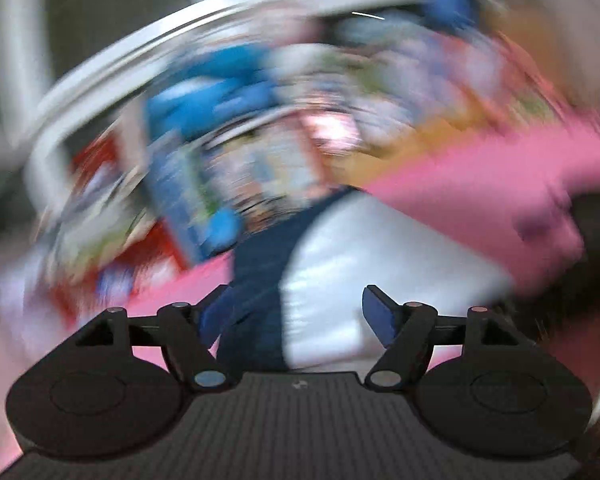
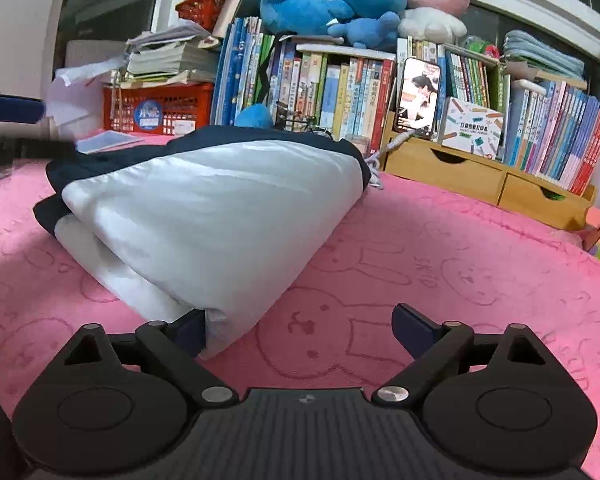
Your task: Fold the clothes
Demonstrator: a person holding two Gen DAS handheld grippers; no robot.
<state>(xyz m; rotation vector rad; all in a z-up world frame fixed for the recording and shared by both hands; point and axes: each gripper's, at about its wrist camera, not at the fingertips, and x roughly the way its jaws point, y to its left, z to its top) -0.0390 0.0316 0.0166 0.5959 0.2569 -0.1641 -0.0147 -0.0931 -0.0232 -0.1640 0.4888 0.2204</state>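
Right wrist view: right gripper gapes wide, left pad touching folded garment.

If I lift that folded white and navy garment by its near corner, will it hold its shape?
Probably not. The folded garment looks soft and puffy, so one corner would likely lift and the layers sag open. Its sheen suggests slippery fabric. The right claw stands open beside that corner.

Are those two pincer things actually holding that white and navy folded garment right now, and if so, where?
Neither holds it. The right gripper stands open at a corner of the folded garment. The left gripper is open too, the cloth loose between its fingers.
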